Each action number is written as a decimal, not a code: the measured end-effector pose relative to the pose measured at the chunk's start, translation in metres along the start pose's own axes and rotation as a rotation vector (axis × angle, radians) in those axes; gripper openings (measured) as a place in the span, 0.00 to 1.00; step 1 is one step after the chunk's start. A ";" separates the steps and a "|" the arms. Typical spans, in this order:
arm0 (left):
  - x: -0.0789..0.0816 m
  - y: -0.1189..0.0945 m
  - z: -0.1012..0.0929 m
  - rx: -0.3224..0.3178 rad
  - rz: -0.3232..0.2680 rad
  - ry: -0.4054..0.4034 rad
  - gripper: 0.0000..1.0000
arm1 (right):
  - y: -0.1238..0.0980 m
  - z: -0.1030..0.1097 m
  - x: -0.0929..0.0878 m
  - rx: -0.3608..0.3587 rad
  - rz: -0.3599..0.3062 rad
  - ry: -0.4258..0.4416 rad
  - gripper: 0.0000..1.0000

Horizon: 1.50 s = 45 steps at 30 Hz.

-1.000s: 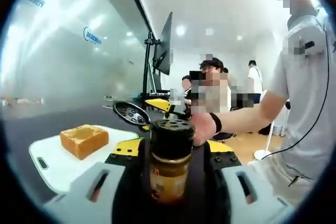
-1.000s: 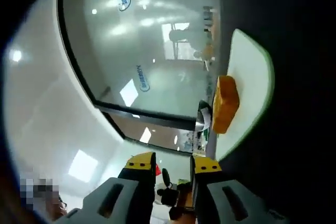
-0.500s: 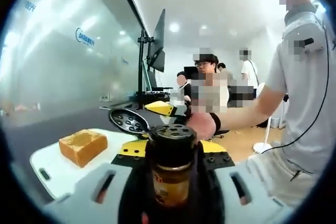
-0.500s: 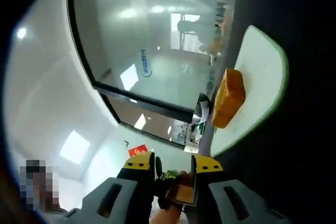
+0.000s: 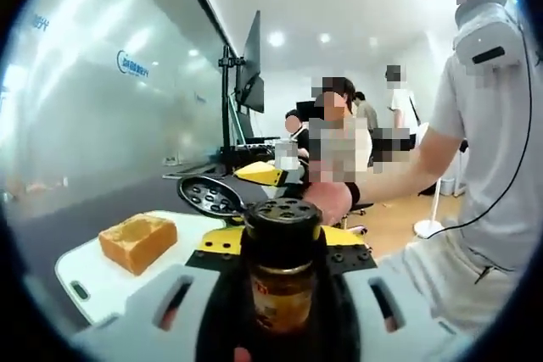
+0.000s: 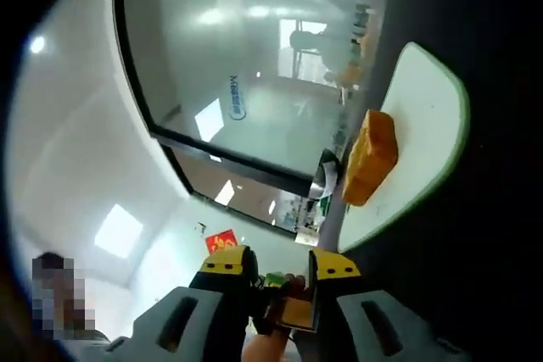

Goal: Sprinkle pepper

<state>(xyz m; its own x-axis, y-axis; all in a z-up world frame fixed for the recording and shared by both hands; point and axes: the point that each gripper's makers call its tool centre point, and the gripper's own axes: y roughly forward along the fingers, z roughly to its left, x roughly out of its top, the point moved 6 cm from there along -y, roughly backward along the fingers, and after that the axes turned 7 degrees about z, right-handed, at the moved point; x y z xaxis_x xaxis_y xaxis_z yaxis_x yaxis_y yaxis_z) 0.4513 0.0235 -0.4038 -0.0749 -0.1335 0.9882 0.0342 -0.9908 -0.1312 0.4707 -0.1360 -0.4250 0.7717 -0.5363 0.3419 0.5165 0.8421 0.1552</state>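
Observation:
My left gripper point(image 5: 282, 243) is shut on a pepper jar point(image 5: 280, 270), held upright; its black perforated top faces up. The jar's round black flip lid point(image 5: 209, 196) stands open to the upper left. My right gripper point(image 5: 265, 174) comes in from the right with its yellow jaws at that lid, a hand point(image 5: 331, 201) behind it. In the right gripper view, my right gripper point(image 6: 280, 273) has narrow jaws with the dark lid and brown jar point(image 6: 287, 311) between them. A piece of toast point(image 5: 137, 242) lies on a white cutting board point(image 5: 89, 281); toast point(image 6: 371, 157) and board point(image 6: 428, 95) also appear beyond the right jaws.
The board rests on a dark table point(image 5: 51, 231) beside a frosted glass wall point(image 5: 93, 99). A monitor on a stand point(image 5: 250, 65) rises at the table's far end. Several people sit or stand behind, and the person holding the grippers point(image 5: 484, 167) is at the right.
The right gripper has closed in on the jar's lid: a second ago nothing sat between its jaws, now lid and jar do. The left view shifted slightly; the jar stays gripped.

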 end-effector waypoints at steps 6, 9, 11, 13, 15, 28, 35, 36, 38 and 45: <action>0.003 0.001 0.004 0.027 0.026 0.039 0.21 | 0.001 0.001 0.000 -0.006 0.000 -0.015 0.25; 0.009 -0.001 0.006 0.030 0.018 0.043 0.21 | 0.000 0.000 0.000 -0.004 0.001 0.003 0.24; 0.018 -0.003 0.006 0.028 -0.011 0.041 0.21 | 0.000 0.001 -0.001 0.005 0.013 0.023 0.23; 0.028 -0.004 0.007 0.032 -0.037 0.045 0.21 | -0.001 0.001 -0.001 -0.001 -0.003 0.023 0.23; 0.039 -0.004 0.008 0.030 -0.061 0.047 0.21 | -0.002 0.001 0.000 -0.003 -0.023 0.038 0.24; 0.101 0.009 0.023 0.017 -0.142 0.096 0.21 | -0.010 0.039 -0.026 0.219 -0.405 0.508 0.30; 0.127 0.018 0.035 0.021 -0.147 0.107 0.21 | -0.002 0.047 -0.044 0.289 -0.556 0.614 0.38; 0.132 0.019 0.034 0.021 -0.153 0.106 0.21 | 0.002 0.048 -0.049 0.293 -0.543 0.616 0.38; 0.142 0.021 0.035 0.020 -0.164 0.109 0.21 | 0.008 0.057 -0.051 0.387 -0.547 0.677 0.37; 0.181 0.035 0.040 0.031 -0.184 0.129 0.21 | 0.026 0.074 -0.045 0.548 -0.643 0.689 0.43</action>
<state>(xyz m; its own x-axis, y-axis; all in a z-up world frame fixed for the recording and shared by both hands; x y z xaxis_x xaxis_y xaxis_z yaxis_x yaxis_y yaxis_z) 0.4790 -0.0342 -0.2261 -0.2092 0.0450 0.9768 0.0389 -0.9978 0.0543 0.4216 -0.0858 -0.3684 0.5471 -0.6583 -0.5170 0.7938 0.2120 0.5701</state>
